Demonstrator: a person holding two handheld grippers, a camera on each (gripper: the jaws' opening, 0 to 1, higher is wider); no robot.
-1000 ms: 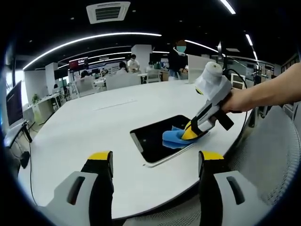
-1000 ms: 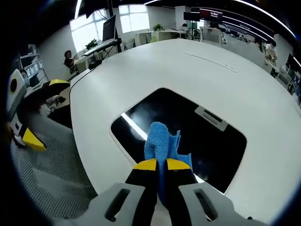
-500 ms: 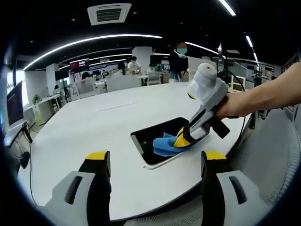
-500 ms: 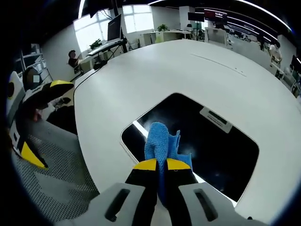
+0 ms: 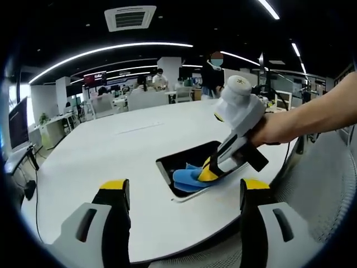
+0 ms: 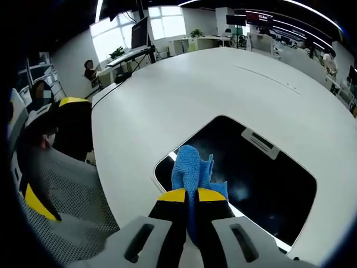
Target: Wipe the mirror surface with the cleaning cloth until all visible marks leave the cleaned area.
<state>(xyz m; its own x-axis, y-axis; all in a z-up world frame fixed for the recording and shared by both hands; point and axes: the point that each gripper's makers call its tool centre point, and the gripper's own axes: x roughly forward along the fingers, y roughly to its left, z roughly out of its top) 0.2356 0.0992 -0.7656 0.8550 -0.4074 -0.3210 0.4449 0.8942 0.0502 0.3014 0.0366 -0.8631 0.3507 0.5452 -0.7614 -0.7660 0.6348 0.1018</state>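
right gripper (image 6: 192, 195): clamped tight on the blue cleaning cloth (image 6: 191, 167), jaws pinched together with the cloth sticking out past the yellow tips. From the left gripper view you can see it (image 5: 207, 173) tilted down onto the mirror, a person's hand (image 5: 268, 129) holding it.
cleaning cloth: pressed on the mirror near its corner at the table edge, bunched up a bit.
mirror (image 6: 262, 184): dark rounded rectangle lying flat on the white table (image 6: 178, 95), close to the edge. Has a small label strip on the far side.
left gripper (image 5: 184, 192): jaws spread wide, nothing in them, hovering off the table edge, well apart from the mirror (image 5: 192, 159).
background: open office, desks, monitors, people sitting and standing.
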